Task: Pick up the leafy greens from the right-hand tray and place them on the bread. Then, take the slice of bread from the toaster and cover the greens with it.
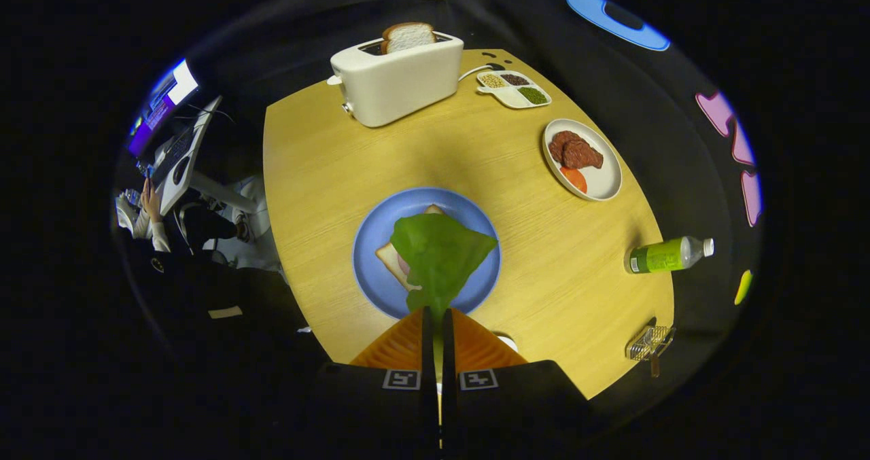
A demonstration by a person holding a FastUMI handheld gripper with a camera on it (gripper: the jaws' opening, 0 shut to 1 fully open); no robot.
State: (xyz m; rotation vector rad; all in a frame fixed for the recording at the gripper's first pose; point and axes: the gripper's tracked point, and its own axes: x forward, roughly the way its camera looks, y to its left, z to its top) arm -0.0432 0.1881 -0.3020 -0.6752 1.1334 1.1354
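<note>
A green lettuce leaf (440, 256) hangs from my gripper (436, 310), whose fingers are shut on its stem end. The leaf hovers over a slice of bread (393, 259) with a pink filling, lying on a blue plate (380, 290) just ahead of the fingers. Most of that bread is hidden under the leaf. Beyond the plate, at the far side of the table, stands a white toaster (397, 79) with a slice of bread (408, 37) sticking up out of its slot.
A white plate (601, 181) with brown meat pieces and a tomato slice sits to the right. A divided dish (513, 87) of grains lies beside the toaster. A green bottle (666, 255) lies at the table's right edge, a small wire rack (649, 342) nearer. A person sits left.
</note>
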